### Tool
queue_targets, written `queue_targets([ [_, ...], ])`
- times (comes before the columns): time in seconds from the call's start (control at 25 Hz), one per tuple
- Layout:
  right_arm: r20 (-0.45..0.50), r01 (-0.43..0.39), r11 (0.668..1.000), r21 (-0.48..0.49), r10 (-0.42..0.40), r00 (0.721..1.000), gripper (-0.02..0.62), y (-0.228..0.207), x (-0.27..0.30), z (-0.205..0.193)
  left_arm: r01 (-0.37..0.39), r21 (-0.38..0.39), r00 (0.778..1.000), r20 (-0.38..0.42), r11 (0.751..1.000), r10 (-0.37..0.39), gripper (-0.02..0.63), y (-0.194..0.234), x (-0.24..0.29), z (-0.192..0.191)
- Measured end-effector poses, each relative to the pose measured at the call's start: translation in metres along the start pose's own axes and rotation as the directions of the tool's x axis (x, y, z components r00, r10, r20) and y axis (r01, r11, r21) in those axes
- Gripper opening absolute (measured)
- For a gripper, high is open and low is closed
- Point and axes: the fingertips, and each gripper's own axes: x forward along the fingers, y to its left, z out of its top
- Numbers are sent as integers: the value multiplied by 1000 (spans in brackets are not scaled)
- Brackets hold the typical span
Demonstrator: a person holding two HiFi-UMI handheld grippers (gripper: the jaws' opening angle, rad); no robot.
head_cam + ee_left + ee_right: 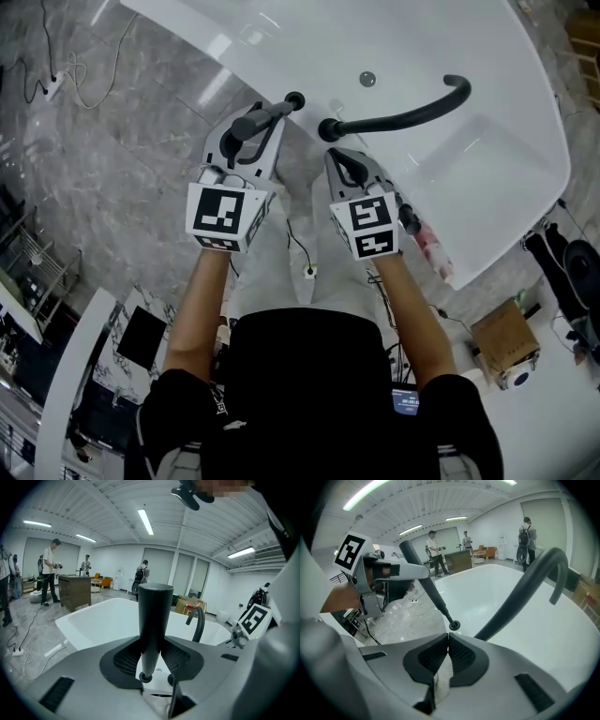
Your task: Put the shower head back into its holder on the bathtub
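A white bathtub (487, 159) fills the top of the head view. The black stick-shaped shower head (265, 117) is between the jaws of my left gripper (270, 124), which is shut on it. Its lower tip meets a black ring holder (453, 625) on the tub rim; how deep it sits is not visible. In the left gripper view the handle (153, 625) stands upright between the pads. My right gripper (349, 161) is shut and empty, just short of the base of the curved black spout (403, 117); its pads (459, 656) touch.
A round fitting (367, 80) sits on the tub wall. On the marble floor lie a cable and socket strip (52, 84) at left and a cardboard box (504, 342) at right. Several people (49, 571) stand far off in the room.
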Motion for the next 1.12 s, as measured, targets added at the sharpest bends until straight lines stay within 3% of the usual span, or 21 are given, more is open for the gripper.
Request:
queue_targets([
  [0.4, -20, -25, 999, 40, 26, 999, 23, -4, 6, -12, -16, 50, 998, -57, 999, 19, 144, 4, 38, -44],
  [1.12, -18, -12, 997, 74, 14, 1000, 23, -10, 8, -17, -17, 75, 994, -111, 997, 26, 144, 1, 58, -79],
])
